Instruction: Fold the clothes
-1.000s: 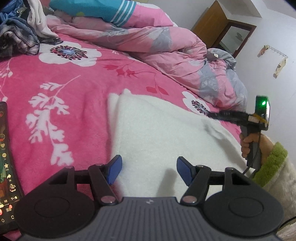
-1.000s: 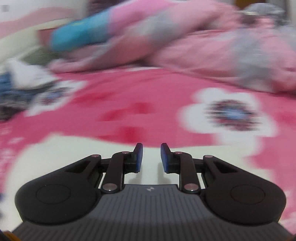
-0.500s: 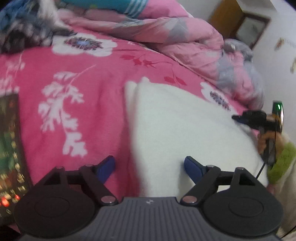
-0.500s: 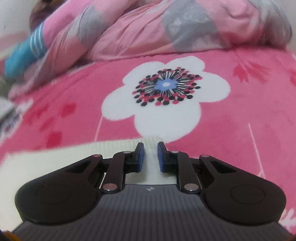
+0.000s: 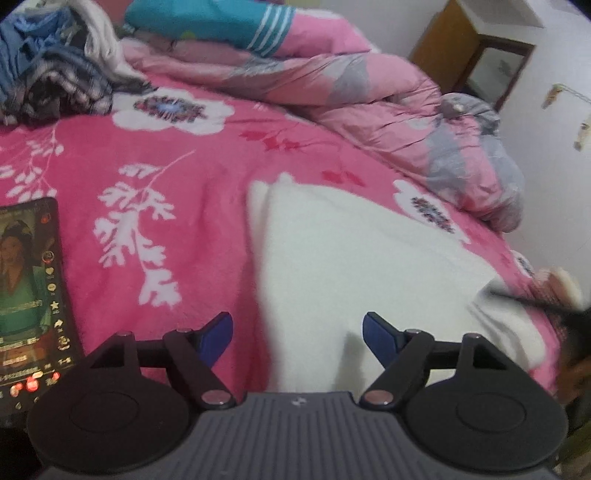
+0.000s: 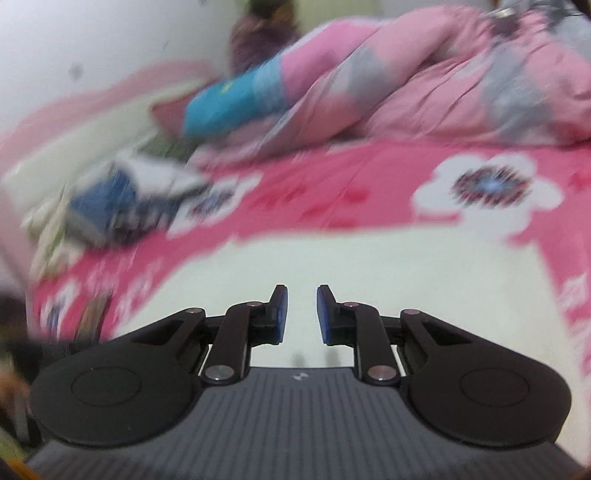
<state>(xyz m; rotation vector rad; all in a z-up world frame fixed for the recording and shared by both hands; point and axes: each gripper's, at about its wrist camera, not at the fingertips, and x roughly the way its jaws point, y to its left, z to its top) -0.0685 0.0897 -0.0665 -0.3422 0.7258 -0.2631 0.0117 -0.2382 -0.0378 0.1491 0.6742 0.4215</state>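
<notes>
On the pink flowered bedspread (image 5: 177,155) lies a white fleecy garment (image 5: 354,258), spread flat with its left edge folded into a narrow ridge and its far end tapering toward the crumpled pink and grey quilt (image 5: 388,96). The left gripper (image 5: 297,334) hangs over the near part of the garment with its blue-tipped fingers (image 5: 218,334) wide apart, one over the bedspread and the other over the white cloth, and nothing between them. At the right edge of that view a dark blurred shape reaches onto the garment's right corner, too smeared to make out clearly. In the right wrist view the right gripper (image 6: 302,314) sits low over the same white garment (image 6: 369,266), its blue pads (image 6: 281,314) drawn near each other but with a clear gap, and no cloth pinched in it as far as the blur allows. A phone (image 5: 27,291) with a lit screen lies on the bedspread to the left, well apart from the garment. A heap of blue and plaid clothes (image 5: 48,74) sits at the far left, beside a teal striped pillow (image 5: 214,20).
</notes>
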